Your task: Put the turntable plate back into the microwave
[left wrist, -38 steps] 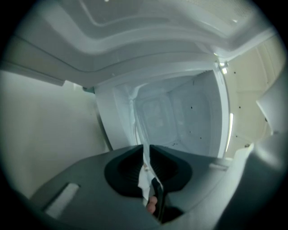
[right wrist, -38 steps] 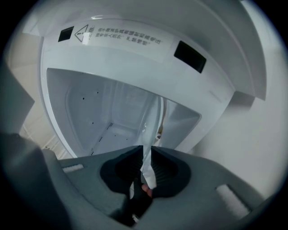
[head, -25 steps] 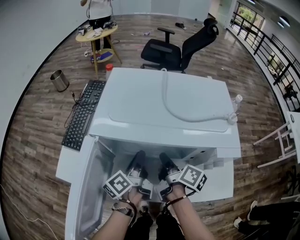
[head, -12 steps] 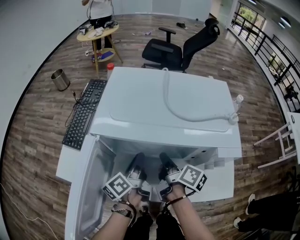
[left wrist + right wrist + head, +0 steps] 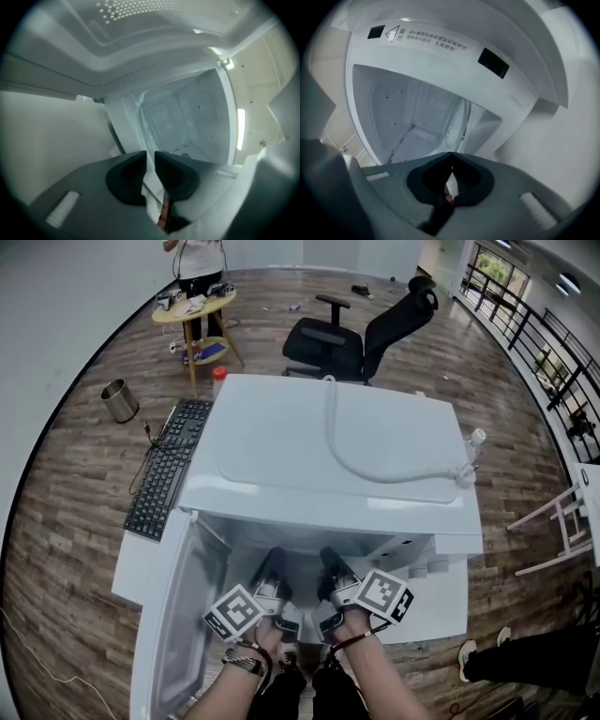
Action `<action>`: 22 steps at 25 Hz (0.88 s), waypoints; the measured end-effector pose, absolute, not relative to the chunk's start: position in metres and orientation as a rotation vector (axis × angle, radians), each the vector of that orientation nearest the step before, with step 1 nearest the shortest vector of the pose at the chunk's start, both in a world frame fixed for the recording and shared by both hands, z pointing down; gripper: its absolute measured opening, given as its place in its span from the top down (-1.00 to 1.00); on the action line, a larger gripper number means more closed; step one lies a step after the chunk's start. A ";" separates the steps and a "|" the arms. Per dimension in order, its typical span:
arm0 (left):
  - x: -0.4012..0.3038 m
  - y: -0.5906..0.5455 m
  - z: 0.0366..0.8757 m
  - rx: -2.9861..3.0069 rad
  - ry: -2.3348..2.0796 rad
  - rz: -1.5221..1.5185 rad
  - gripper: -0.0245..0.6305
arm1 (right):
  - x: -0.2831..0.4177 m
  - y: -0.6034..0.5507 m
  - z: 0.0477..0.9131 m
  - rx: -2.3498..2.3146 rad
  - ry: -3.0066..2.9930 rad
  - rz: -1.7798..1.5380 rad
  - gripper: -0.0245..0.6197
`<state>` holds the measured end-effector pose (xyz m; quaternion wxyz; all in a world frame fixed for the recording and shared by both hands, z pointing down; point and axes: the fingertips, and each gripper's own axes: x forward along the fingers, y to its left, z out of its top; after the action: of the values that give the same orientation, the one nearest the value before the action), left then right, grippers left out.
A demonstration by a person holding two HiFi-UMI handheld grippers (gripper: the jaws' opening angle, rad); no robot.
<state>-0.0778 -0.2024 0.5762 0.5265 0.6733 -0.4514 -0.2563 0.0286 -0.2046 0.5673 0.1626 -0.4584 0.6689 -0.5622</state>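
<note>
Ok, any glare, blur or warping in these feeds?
Head view: sharp, evenly lit, fisheye bends the floor around the microwave. Left gripper view: soft and hazy, a bright strip glares, dark corners. Right gripper view: crisper, warning label sharp, dark corners.

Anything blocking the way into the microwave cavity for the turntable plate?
Nothing visible. The microwave has its door swung open to the left. The cavity looks bare in both gripper views, with only walls and floor showing. I can't make out the plate itself in any view.
</note>
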 end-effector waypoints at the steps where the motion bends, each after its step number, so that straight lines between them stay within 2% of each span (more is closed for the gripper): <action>1: -0.078 -0.203 0.576 1.610 -1.079 -0.613 0.81 | 0.028 -0.205 0.567 -1.308 1.909 -1.604 0.92; 11: -0.076 -0.202 0.577 1.616 -1.083 -0.603 0.85 | 0.028 -0.204 0.567 -1.310 1.916 -1.597 0.92; 15: -0.074 -0.201 0.569 1.719 -1.130 -0.528 0.98 | 0.028 -0.200 0.562 -1.322 1.955 -1.573 0.92; 22: -0.068 -0.197 0.550 1.889 -1.205 -0.403 0.98 | 0.027 -0.197 0.545 -1.347 2.099 -1.458 0.92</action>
<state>-0.0681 -0.1968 0.5504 0.4192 0.7534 -0.4804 -0.1609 0.0271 -0.1968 0.5448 0.1258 -0.4626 0.7207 -0.5007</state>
